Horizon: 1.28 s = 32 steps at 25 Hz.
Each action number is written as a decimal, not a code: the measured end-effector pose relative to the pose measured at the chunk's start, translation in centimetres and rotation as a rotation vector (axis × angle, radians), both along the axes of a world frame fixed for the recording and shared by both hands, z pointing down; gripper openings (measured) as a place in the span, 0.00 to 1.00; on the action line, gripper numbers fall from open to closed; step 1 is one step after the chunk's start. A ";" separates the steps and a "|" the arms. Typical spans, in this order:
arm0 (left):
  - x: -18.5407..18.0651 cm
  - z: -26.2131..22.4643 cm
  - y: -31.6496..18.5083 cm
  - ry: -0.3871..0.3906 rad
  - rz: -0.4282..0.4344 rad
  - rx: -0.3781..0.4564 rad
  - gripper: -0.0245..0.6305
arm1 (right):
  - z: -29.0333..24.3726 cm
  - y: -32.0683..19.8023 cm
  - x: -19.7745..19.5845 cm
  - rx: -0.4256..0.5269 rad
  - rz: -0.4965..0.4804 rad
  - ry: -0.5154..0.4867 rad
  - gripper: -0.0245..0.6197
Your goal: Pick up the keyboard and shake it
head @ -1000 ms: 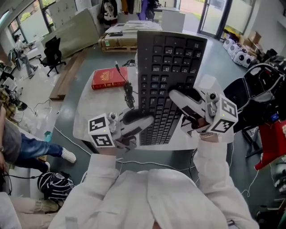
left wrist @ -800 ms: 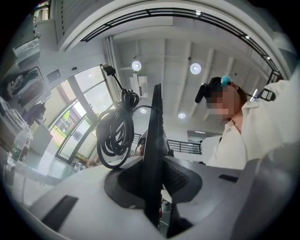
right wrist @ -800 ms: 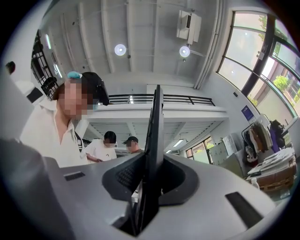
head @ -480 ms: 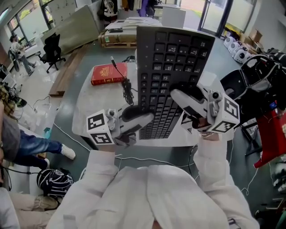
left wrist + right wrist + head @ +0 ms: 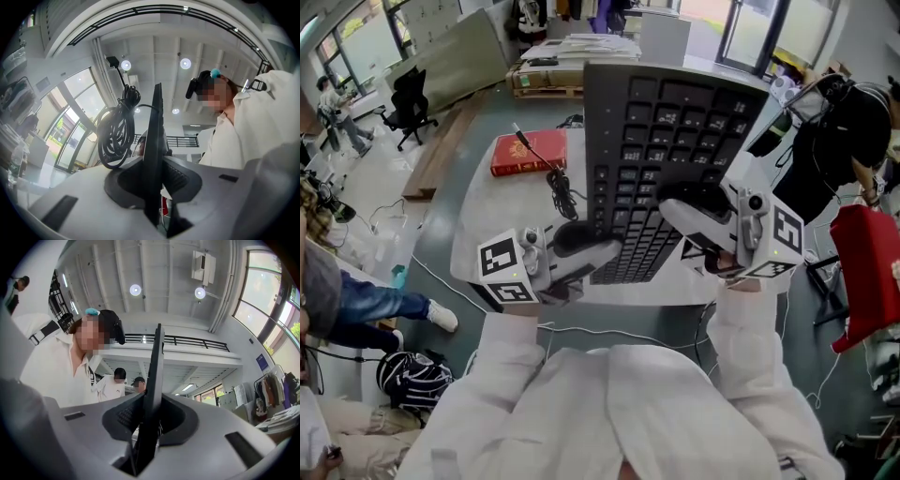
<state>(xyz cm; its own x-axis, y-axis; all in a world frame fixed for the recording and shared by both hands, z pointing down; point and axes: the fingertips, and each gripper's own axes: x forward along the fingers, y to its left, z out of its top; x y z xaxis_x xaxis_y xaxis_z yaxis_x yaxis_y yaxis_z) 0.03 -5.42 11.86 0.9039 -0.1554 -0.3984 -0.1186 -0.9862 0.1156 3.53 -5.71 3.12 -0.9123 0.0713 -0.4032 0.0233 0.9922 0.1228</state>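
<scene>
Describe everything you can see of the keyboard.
The keyboard is a black, full-size board, plastic by its look, with a thin flat body. It is held clear of the white table, tilted with its keys toward the head camera. The left gripper and right gripper each clamp its near edge. Its coiled black cable dangles at its left side.

— What is standing around the white table (image 5: 478, 244)?
— A black office chair (image 5: 408, 105) is sitting left of it on grey floor (image 5: 487, 127); glass doors (image 5: 750, 36) are gleaming beyond it; round lamps (image 5: 135, 289) are glowing overhead.
</scene>
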 end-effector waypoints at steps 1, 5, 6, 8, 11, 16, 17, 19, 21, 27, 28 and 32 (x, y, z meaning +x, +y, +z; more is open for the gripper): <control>0.0 0.0 -0.1 -0.003 -0.005 0.008 0.18 | 0.0 0.0 0.0 0.008 0.002 0.004 0.19; -0.1 0.1 -0.3 -0.013 -0.025 0.042 0.18 | 0.2 0.1 -0.1 0.036 0.012 0.022 0.19; -0.1 0.0 -0.3 -0.014 -0.027 0.045 0.18 | 0.2 0.1 -0.1 0.040 0.014 0.027 0.19; -0.2 0.0 -0.3 -0.014 -0.027 0.048 0.18 | 0.2 0.2 -0.2 0.045 0.018 0.033 0.19; -0.1 0.1 -0.3 -0.014 -0.024 0.053 0.18 | 0.3 0.2 -0.2 0.052 0.019 0.039 0.19; -0.2 0.0 -0.3 -0.020 -0.028 0.058 0.18 | 0.2 0.3 -0.2 0.055 0.025 0.051 0.19; -0.2 0.0 -0.3 -0.020 -0.030 0.060 0.18 | 0.2 0.3 -0.3 0.056 0.026 0.053 0.19; -0.2 0.0 -0.2 -0.020 -0.032 0.066 0.18 | 0.1 0.4 -0.3 0.060 0.029 0.056 0.19; -0.2 0.1 -0.2 -0.024 -0.037 0.071 0.18 | 0.2 0.5 -0.3 0.064 0.032 0.060 0.19; -0.2 0.0 -0.1 -0.027 -0.037 0.066 0.18 | 0.1 0.5 -0.3 0.060 0.033 0.065 0.19; -0.3 -0.1 -0.2 -0.026 -0.039 0.065 0.18 | 0.1 0.5 -0.4 0.059 0.032 0.065 0.19; -0.2 0.2 -0.4 -0.031 -0.042 0.057 0.18 | 0.4 0.1 -0.3 0.053 0.035 0.070 0.19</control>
<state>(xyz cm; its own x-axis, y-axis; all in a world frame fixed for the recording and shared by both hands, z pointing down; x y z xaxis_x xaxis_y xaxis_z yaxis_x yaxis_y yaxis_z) -0.18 -5.84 12.08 0.9092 -0.1714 -0.3794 -0.1626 -0.9851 0.0552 3.23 -5.62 3.52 -0.9404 0.0581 -0.3351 -0.0012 0.9847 0.1740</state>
